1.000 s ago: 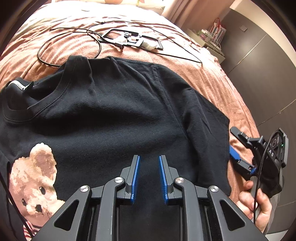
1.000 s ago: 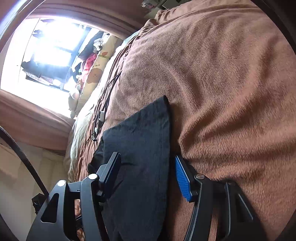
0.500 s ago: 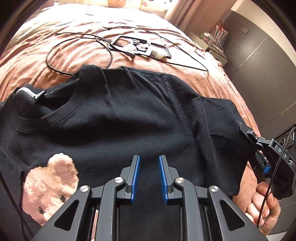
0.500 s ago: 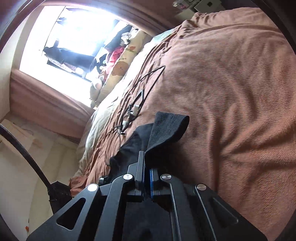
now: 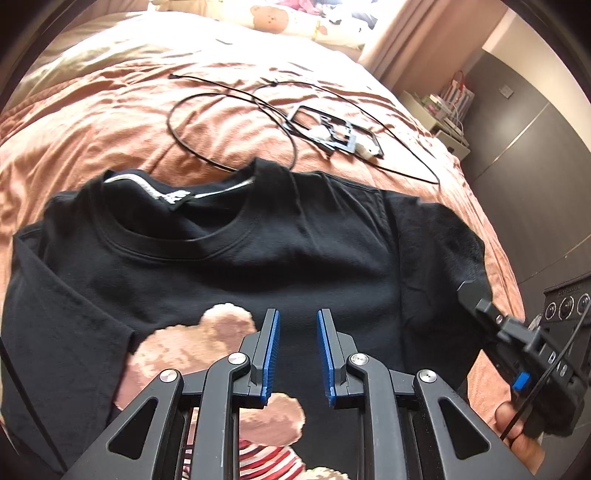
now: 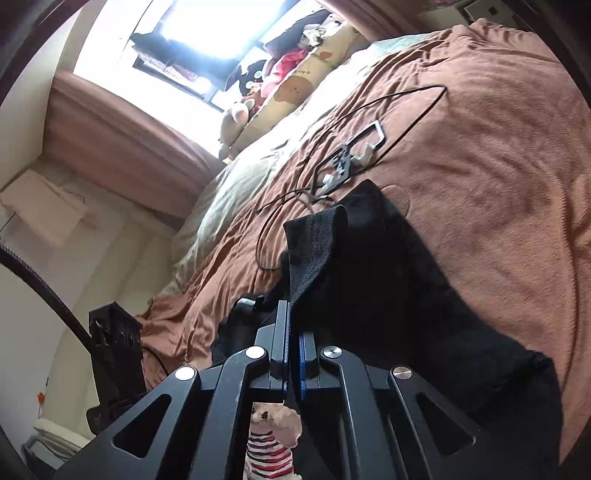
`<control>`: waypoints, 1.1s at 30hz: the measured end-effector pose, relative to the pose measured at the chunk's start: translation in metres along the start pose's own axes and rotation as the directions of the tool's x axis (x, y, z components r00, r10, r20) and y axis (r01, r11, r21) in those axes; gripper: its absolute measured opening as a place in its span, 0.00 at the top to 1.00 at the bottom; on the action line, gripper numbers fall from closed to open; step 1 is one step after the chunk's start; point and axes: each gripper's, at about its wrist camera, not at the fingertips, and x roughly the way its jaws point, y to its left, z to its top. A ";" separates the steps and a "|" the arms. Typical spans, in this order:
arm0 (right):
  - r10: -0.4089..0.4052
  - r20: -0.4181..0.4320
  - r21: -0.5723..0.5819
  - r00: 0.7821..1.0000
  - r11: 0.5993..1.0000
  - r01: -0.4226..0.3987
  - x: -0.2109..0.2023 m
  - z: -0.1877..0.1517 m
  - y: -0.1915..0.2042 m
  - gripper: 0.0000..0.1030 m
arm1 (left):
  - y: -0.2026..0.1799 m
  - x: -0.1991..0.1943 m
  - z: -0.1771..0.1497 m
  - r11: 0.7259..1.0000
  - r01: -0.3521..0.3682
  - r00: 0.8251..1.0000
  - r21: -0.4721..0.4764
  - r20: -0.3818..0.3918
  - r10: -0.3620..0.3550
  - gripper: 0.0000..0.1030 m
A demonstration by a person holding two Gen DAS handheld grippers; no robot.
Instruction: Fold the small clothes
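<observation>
The left gripper (image 5: 297, 350) is held low over the chest of a black T-shirt (image 5: 258, 258), its black jointed linkage reaching in from the near edge and its two blue-padded fingers (image 5: 271, 347) set apart with only cloth seen in the gap beneath them. The right gripper (image 6: 291, 354) is seen at the right edge of the left wrist view, angled in toward the garment, with the person's hand (image 5: 517, 443) wrapped around its handle at the near right. In the right wrist view its fingers are pressed together on the hem of the right sleeve (image 6: 317, 247), and a ribbed fold of that sleeve is raised above the fingertips. The T-shirt is laid front up across a bed, collar on the far side, body spread flat, the right sleeve lifted off the covering. Its fabric is matt black knit with a double-stitched round neckline (image 5: 184, 247) and a white-lettered neck label (image 5: 162, 192). A fuzzy tan bear print (image 5: 192, 343) with a red-and-white striped body is set on the chest. The brown bedspread (image 5: 110, 110) is soft, napped and creased. A thin black cable (image 5: 229, 122) is looped on it beyond the collar, beside a flat black frame (image 5: 332, 129) with white parts. Patterned pillows (image 5: 295, 18) are lined along the far end of the bed.
</observation>
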 end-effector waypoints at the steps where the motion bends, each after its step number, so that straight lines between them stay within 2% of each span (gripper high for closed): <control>1: -0.013 -0.013 -0.019 1.000 1.000 0.012 0.008 -0.003 0.005 1.00 | 0.004 -0.002 0.000 1.000 -0.006 1.000 -0.007 0.001 0.006 0.79; 6: -0.035 -0.078 -0.058 0.996 0.998 0.030 0.046 -0.012 0.015 0.99 | 0.023 -0.009 0.001 1.000 -0.017 1.000 -0.023 0.001 0.017 0.79; 8: -0.063 -0.106 -0.054 0.992 0.997 0.058 0.054 -0.010 0.015 0.99 | 0.028 -0.010 0.002 0.999 -0.015 1.000 -0.030 -0.003 0.015 0.76; 10: -0.073 -0.122 -0.056 0.990 0.996 0.067 0.054 -0.007 0.018 0.96 | 0.031 -0.009 0.003 0.999 -0.020 1.000 -0.038 -0.006 0.019 0.62; 11: -0.084 -0.120 -0.062 0.989 0.995 0.077 0.052 -0.006 0.019 0.83 | 0.033 -0.008 0.003 0.999 -0.023 1.000 -0.045 -0.007 0.023 0.56; 12: -0.095 -0.111 -0.065 0.989 0.994 0.088 0.049 -0.005 0.019 0.68 | 0.034 -0.007 0.004 0.998 -0.024 1.000 -0.052 -0.006 0.024 0.45; 13: -0.102 -0.096 -0.060 0.990 0.994 0.096 0.044 -0.005 0.020 0.31 | 0.035 -0.006 0.004 0.998 -0.022 1.000 -0.057 -0.002 0.022 0.40; 14: -0.101 -0.070 -0.054 0.992 0.994 0.098 0.033 -0.003 0.021 0.19 | 0.035 -0.005 0.004 0.998 -0.021 1.000 -0.064 0.004 0.021 0.35; 16: -0.104 -0.052 -0.056 0.993 0.993 0.101 0.023 0.002 0.020 0.19 | 0.035 -0.001 0.004 0.997 -0.019 1.000 -0.068 0.003 0.019 0.33; 20: -0.181 -0.039 -0.076 0.983 0.981 0.178 0.008 0.008 0.010 0.19 | 0.034 0.014 0.004 0.998 -0.016 1.000 -0.069 -0.012 0.015 0.33; 24: -0.231 -0.031 -0.068 0.972 0.971 0.228 -0.005 0.014 -0.004 0.19 | 0.030 0.031 0.002 0.998 -0.048 0.999 -0.051 -0.023 0.047 0.33; 27: -0.270 -0.041 -0.063 0.962 0.962 0.267 -0.015 0.018 -0.014 0.31 | 0.027 0.043 0.000 0.999 -0.047 0.999 -0.024 -0.019 0.046 0.33; 29: -0.288 -0.060 -0.053 0.956 0.957 0.285 -0.020 0.020 -0.021 0.43 | 0.022 0.049 -0.001 0.997 -0.078 0.997 0.014 -0.019 0.078 0.40; 31: -0.343 -0.074 -0.068 0.937 0.939 0.338 -0.024 0.021 -0.027 0.45 | 0.019 0.056 -0.001 0.994 -0.105 0.994 0.042 -0.029 0.106 0.61; 32: -0.361 -0.078 -0.075 0.929 0.932 0.356 -0.024 0.022 -0.029 0.45 | 0.018 0.060 -0.001 0.993 -0.108 0.993 0.054 -0.038 0.110 0.66; 33: -0.378 -0.083 -0.082 0.922 0.925 0.372 -0.026 0.022 -0.030 0.45 | 0.016 0.062 -0.001 0.993 -0.102 0.994 0.065 -0.043 0.105 0.78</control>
